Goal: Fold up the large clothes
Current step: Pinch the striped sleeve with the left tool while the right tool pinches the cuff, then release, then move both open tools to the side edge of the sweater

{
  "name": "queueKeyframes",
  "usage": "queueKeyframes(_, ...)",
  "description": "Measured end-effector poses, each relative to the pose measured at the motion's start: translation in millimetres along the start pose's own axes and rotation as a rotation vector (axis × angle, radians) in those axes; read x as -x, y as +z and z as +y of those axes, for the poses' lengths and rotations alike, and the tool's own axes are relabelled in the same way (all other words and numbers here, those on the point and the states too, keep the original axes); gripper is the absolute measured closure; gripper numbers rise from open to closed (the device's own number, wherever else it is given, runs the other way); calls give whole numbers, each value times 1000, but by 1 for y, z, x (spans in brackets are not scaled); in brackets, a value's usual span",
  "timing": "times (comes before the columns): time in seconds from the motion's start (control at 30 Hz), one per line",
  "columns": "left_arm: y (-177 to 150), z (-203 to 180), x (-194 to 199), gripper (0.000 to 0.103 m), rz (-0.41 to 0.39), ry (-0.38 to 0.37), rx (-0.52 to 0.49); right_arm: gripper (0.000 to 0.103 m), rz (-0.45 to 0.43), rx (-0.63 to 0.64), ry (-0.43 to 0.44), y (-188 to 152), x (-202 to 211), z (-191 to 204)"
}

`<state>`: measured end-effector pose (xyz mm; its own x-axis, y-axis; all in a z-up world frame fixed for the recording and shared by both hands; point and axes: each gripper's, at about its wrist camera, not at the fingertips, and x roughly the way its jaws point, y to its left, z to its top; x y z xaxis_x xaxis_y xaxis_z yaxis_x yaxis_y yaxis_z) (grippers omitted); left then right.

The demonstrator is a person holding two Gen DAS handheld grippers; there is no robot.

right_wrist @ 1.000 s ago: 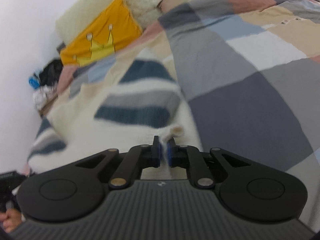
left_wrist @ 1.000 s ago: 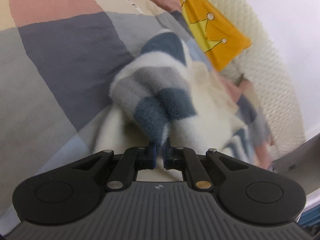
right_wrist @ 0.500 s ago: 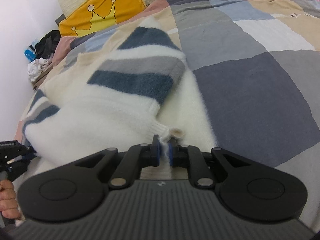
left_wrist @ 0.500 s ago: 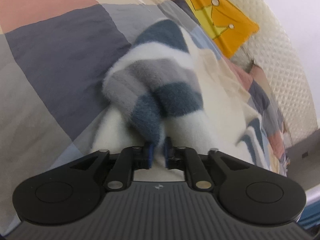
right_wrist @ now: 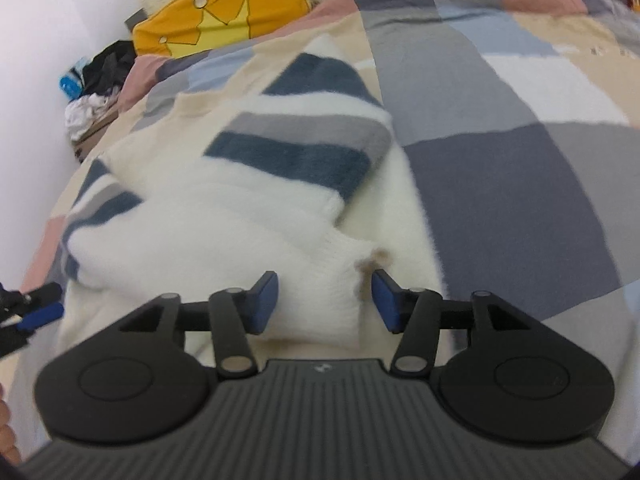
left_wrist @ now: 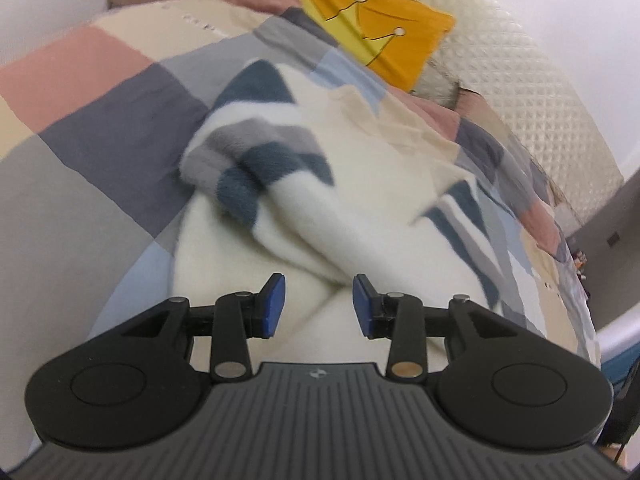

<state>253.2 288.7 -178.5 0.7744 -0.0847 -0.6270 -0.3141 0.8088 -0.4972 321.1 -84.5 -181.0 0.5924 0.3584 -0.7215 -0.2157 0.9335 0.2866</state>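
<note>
Sweater (left_wrist: 360, 216) hem cut off below, left tool (left_wrist: 318, 306) and right tool (right_wrist: 324, 302) just parted, gripping nothing

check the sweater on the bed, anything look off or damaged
One thing: the white cuff of the striped sweater has a small brownish, frayed-looking spot at its edge, just ahead of the open right hand-held gripper. Stain or wear, the blur hides which.

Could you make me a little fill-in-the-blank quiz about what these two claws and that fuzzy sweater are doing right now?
1. The sweater is white with grey and ____ stripes.
2. Both claws, left and right, stand ____.
3. The pillow shows a drawn ____.

Missing words: blue; open; crown
</note>
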Motion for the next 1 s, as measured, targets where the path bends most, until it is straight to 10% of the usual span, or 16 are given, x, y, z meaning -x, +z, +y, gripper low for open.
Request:
queueKeyframes(0.5,-101,28,107,60,26,60,-46,47,24,-163,40,-49,90,-39)
queueKeyframes(1.0,-122,58,93,46,121,52,125,47,183,-305,26,-71,66,-53)
